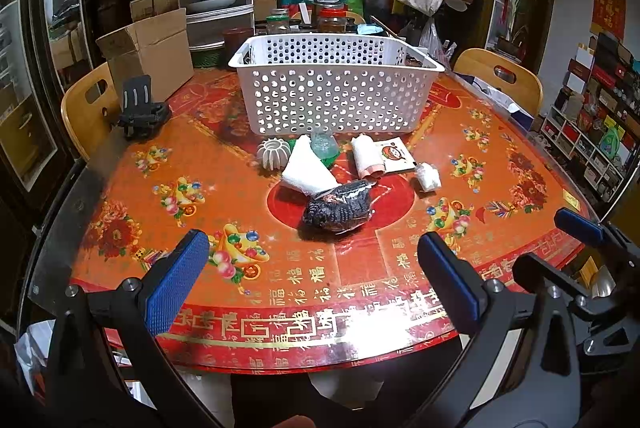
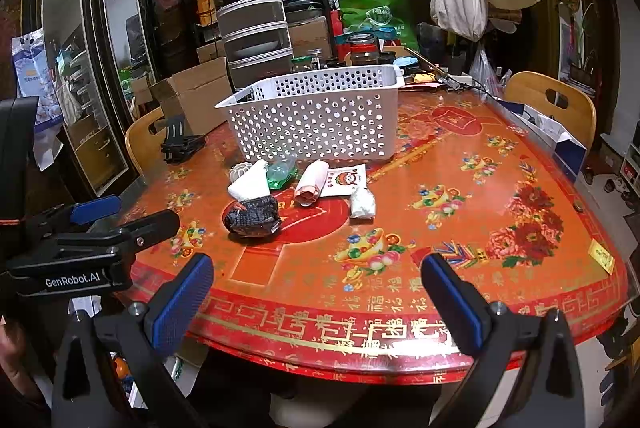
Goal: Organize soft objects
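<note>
- The left gripper (image 1: 313, 278) is held above the near edge of the desk (image 1: 500, 252), its blue-padded fingers spread wide apart with nothing between them.
- The right gripper (image 2: 318, 298) is likewise held over the near edge, fingers wide apart and empty; it is seen at the right edge of the left wrist view.
- A white perforated basket (image 1: 334, 96) stands toward the far side of the desk.
- The soft objects are gathered in a loose cluster just in front of the basket.
- A dark knitted item in clear wrap (image 1: 338, 206) lies nearest the grippers, touching a folded white cloth (image 1: 308, 168).
- A ribbed white piece (image 1: 273, 153) and a green-and-clear bag (image 1: 325, 146) are seen behind the cloth.
- A rolled white-and-pink cloth (image 1: 368, 156) lies beside a printed card (image 1: 398, 155), and a small white bundle (image 1: 428, 178) rests just to the right.
</note>
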Demonstrator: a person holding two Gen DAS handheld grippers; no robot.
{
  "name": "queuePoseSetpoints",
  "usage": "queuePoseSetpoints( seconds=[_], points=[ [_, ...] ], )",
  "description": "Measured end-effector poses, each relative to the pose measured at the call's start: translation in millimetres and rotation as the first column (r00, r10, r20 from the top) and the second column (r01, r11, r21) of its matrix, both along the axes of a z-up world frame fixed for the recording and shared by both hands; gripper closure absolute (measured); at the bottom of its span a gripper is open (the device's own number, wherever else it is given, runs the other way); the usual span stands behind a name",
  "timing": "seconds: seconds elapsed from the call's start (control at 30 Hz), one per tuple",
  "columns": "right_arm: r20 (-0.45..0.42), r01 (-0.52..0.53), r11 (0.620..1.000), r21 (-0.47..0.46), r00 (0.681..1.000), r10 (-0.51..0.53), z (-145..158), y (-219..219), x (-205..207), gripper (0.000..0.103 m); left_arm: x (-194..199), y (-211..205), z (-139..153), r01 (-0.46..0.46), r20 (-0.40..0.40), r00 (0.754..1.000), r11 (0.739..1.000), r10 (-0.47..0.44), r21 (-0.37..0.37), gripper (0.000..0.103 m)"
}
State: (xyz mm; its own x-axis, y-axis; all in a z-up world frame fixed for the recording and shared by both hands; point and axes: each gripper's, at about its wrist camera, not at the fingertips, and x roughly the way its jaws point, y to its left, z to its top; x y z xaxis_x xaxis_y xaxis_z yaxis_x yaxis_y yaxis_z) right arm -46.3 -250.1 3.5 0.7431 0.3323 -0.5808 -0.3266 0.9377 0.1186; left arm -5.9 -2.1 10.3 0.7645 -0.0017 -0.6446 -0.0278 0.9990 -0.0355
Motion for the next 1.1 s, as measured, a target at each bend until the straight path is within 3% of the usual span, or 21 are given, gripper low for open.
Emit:
queuePoseSetpoints(
  seconds=[1.1],
  points=[
    [-0.004,-0.008,1.0,0.007,1.0,0.008,-0.1,-0.1,-2.3,0.0,-1.0,-2.9,2.7,0.013,-0.001,1.0,1.0,-0.013,0.003,0.0]
  ],
)
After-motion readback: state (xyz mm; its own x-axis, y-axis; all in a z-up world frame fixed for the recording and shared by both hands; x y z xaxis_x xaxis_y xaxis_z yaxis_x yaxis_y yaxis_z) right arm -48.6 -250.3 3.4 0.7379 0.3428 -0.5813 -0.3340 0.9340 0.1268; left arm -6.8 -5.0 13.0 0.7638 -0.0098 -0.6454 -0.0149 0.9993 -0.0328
